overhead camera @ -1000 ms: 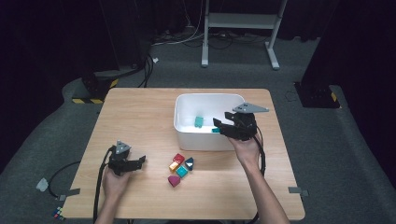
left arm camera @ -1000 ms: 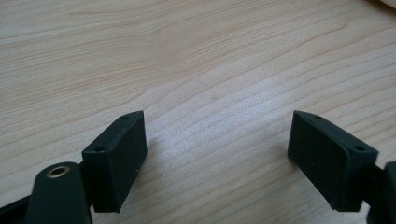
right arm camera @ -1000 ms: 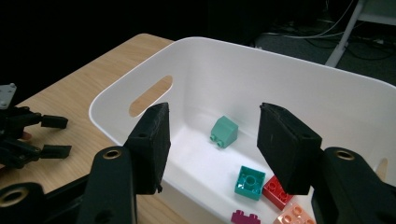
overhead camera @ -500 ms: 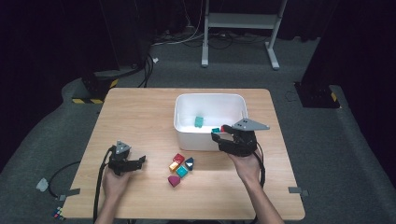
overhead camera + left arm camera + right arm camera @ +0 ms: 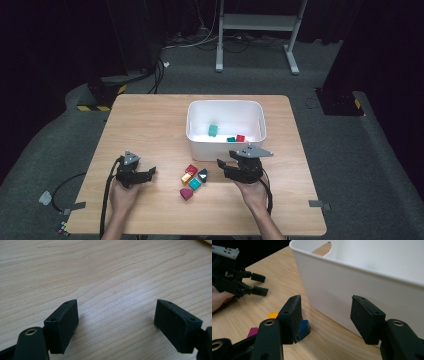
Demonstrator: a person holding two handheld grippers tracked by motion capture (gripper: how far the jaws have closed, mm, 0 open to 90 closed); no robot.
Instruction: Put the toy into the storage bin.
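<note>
**High view: two open grippers flank a cluster of small blocks before a white bin**

High view shows a pale wooden table [image 5: 150, 125] with visible grain and rounded corners. On it sits a white plastic bin [image 5: 225, 146], rectangular with softly rounded corners and smooth glossy walls. Inside lie a teal block [image 5: 213, 130], a smaller teal piece [image 5: 230, 139] and a red block [image 5: 240, 138].

Just in front of the bin, on the bare wood, lies a tight cluster: a red block [image 5: 191, 169], a yellow block [image 5: 186, 177], a cyan block [image 5: 195, 183], a dark blue block [image 5: 202, 174] with a pointed top, and a magenta block [image 5: 186, 193] with a rounded top.

The right gripper [image 5: 226, 168] is matte black with a grey three-cornered plate on top. It rests just right of the cluster, near the bin's front wall, its jaws spread wide and empty. In the right gripper view the dark blue block [image 5: 303, 328] lies just beyond its left jaw, touching or nearly so.

The left gripper [image 5: 149, 172] lies well left of the cluster. Its jaws stand wide apart over bare wood, holding nothing, as the left gripper view shows.
</note>
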